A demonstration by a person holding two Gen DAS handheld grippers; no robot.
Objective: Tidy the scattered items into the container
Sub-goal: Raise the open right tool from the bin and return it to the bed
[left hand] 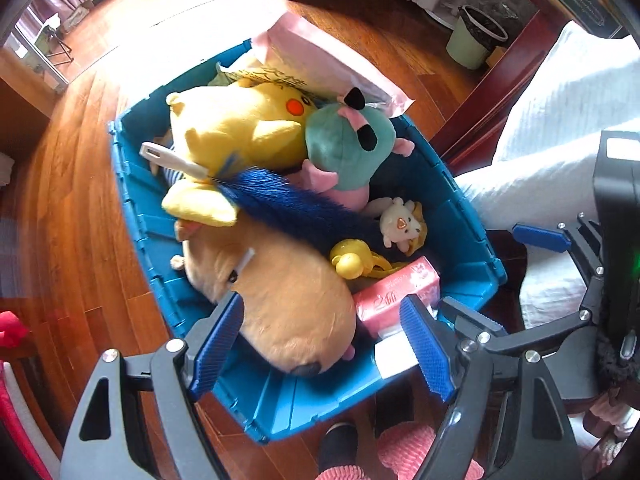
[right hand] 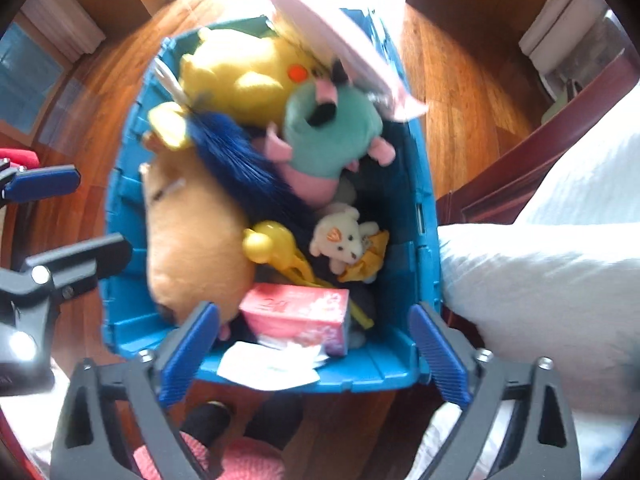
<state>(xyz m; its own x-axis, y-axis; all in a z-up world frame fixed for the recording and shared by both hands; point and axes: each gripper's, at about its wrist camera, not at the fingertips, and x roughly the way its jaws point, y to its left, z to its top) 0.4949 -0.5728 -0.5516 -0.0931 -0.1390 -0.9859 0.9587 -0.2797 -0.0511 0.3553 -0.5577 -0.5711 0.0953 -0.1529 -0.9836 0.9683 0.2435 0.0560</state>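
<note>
Blue plastic crate [left hand: 132, 208] packed with toys on the wooden floor below me, both my grippers empty above it.

The crate holds a yellow plush [left hand: 240, 124] at 12 o'clock, a teal-and-pink plush [left hand: 348, 144] just right of it, a tan plush animal [left hand: 288, 296] at 7 o'clock, a blue bristled brush with a white handle [left hand: 280, 200] lying across the middle, a small white plush [right hand: 340, 240] at 3 o'clock, a yellow plastic toy [right hand: 268, 246] touching the tan one, and a pink tissue pack [right hand: 296, 312] at 6 o'clock. My left gripper [left hand: 320, 348] stands with jaws apart, nothing between them; my right gripper [right hand: 316, 356] likewise spread wide and bare. A pink flat package [left hand: 332, 64] leans over the far rim. White bedding [right hand: 540, 260] lies at 3 o'clock outside the crate.
</note>
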